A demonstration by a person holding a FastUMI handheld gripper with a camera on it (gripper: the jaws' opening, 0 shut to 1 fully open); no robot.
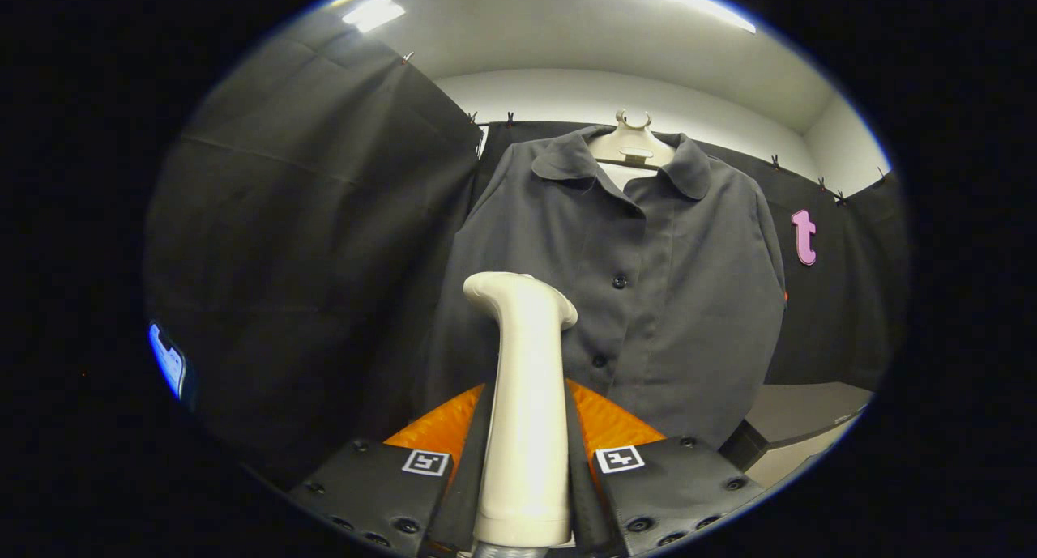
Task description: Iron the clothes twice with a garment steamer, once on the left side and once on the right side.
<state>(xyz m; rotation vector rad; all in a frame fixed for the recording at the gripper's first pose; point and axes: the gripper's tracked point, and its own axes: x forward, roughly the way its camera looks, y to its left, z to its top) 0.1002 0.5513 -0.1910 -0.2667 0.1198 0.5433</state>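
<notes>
Fingers (525, 461) of mine clench the garment steamer (525, 396) from both sides, pressing on its pale upright handle. Its rounded head sits at the top of that handle, tipped toward the shirt and level with the shirt's middle buttons. Just beyond the steamer hangs the dark grey shirt (648, 283), buttoned down the front, on a light hanger (632, 145) above the steamer. To the right of the steamer and low down, past the shirt's hem, lies a pale desk (802, 416).
</notes>
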